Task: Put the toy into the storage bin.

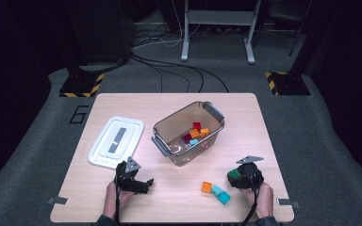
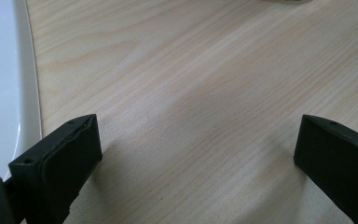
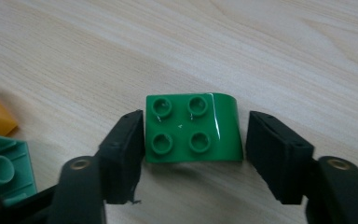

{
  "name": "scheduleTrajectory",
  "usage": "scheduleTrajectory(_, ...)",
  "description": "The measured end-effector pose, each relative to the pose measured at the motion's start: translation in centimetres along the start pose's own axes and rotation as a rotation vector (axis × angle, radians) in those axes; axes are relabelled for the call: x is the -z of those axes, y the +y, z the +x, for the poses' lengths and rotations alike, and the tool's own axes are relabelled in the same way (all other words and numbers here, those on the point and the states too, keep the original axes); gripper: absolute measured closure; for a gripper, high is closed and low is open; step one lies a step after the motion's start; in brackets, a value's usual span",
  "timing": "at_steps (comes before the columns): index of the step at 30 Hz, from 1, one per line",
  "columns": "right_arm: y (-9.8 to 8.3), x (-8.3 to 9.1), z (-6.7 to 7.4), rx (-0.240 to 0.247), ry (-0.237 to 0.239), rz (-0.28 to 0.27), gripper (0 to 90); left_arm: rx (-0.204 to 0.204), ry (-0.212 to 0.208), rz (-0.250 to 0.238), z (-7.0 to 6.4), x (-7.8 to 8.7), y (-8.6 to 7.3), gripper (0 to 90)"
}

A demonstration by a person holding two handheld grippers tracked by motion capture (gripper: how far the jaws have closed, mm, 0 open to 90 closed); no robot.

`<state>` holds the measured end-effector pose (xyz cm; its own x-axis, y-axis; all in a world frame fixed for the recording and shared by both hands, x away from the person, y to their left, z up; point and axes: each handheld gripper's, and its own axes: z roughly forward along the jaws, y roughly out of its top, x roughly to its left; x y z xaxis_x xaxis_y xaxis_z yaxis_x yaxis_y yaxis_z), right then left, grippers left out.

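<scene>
From where I stand, the right gripper (image 1: pixel 239 175) sits at about four o'clock on the table (image 1: pixel 122 106), straddling a green brick (image 3: pixel 193 128). Its jaws bracket the brick: the left pad seems to touch one flat side, while a thin gap shows at the other, sloped edge, so it is not yet clamped. The brick lies studs up on the wood, just right of an orange block (image 1: pixel 207 187) and two teal blocks (image 1: pixel 220 194).

I judge it light, stiff and glossy, so somewhat slippery; the curved side gives poor purchase, and the two flat walls low down look the safer hold.

The left gripper (image 1: pixel 139 182), at seven o'clock beside the white lid (image 1: pixel 116 141), stands wide open over bare wood. The clear bin (image 1: pixel 188 133) with blocks waits at centre.
</scene>
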<state>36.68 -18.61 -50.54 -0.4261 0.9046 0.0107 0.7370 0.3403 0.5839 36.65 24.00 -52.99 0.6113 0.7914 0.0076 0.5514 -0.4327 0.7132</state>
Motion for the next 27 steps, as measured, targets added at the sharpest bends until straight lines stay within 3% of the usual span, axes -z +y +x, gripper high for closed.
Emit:
scheduleTrajectory(4, 0.28, -0.19, 0.18, 0.018, -0.001, -0.002, 41.6, 0.0, 0.0, -0.002, -0.01, -0.01, -0.01, 0.5)
scheduleTrajectory(13, 0.21, -0.11, 0.17, 0.006, -0.002, -0.012, 42.7, -0.004, 0.001, 0.001, 0.04, 0.01, 0.01, 0.5)
scheduleTrajectory(20, 0.53, 0.63, -0.08, 0.0, 0.011, -0.052, 44.9, -0.004, 0.001, 0.001, 0.04, 0.01, 0.01, 0.5)
scheduleTrajectory(27, 0.56, -0.03, 0.03, 0.008, 0.009, -0.023, 42.7, -0.003, 0.0, 0.001, 0.02, 0.01, 0.01, 0.5)
